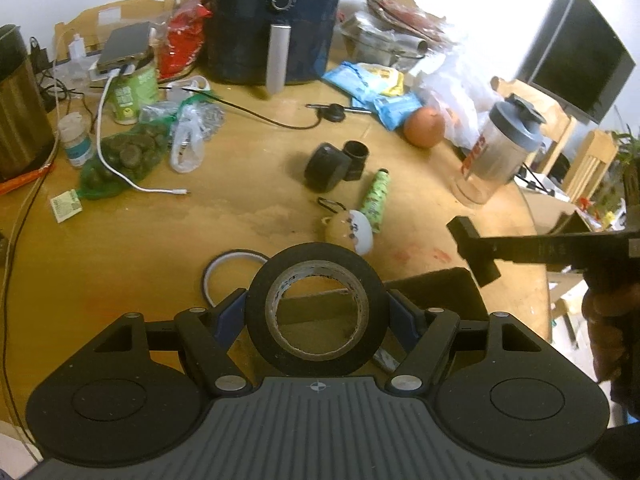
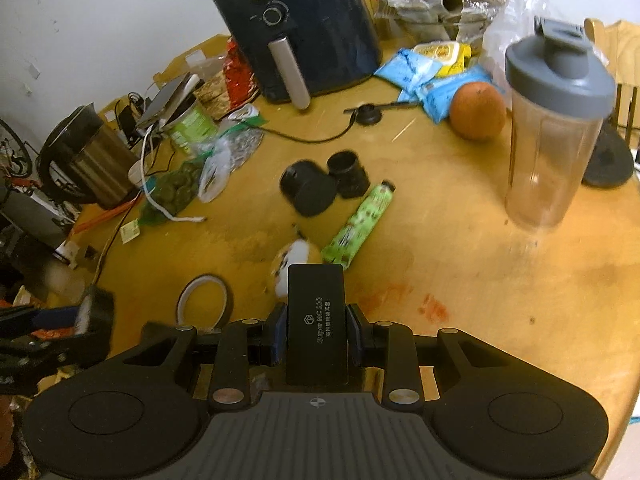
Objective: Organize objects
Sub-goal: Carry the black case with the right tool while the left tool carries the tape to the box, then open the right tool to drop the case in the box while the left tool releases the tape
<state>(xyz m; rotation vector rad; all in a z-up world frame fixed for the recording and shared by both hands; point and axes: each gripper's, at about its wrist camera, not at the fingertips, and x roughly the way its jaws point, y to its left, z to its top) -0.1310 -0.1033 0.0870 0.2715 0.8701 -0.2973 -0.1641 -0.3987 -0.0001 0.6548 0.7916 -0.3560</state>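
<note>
My left gripper (image 1: 316, 314) is shut on a black tape roll (image 1: 280, 312), held upright between its blue pads, hole toward the camera, just above the wooden table (image 1: 248, 216). My right gripper (image 2: 316, 332) is shut on a black rectangular box (image 2: 316, 300) with white lettering, held lengthwise over the table. That box (image 1: 476, 250) also shows at the right of the left wrist view, raised, with a hand behind it. Ahead on the table lie a thin white tape ring (image 1: 232, 276), a green tube (image 1: 376, 194), a small toy keychain (image 1: 352, 230) and two black cylinders (image 1: 332, 162).
A dark air fryer (image 1: 276, 20) stands at the back, and a metal kettle (image 1: 16, 108) at the left. On the right are a shaker bottle (image 1: 496, 152) and an orange (image 1: 424, 126). Cables, bags and snack packets crowd the back and left. A dark flat object (image 1: 436, 292) lies under the grippers.
</note>
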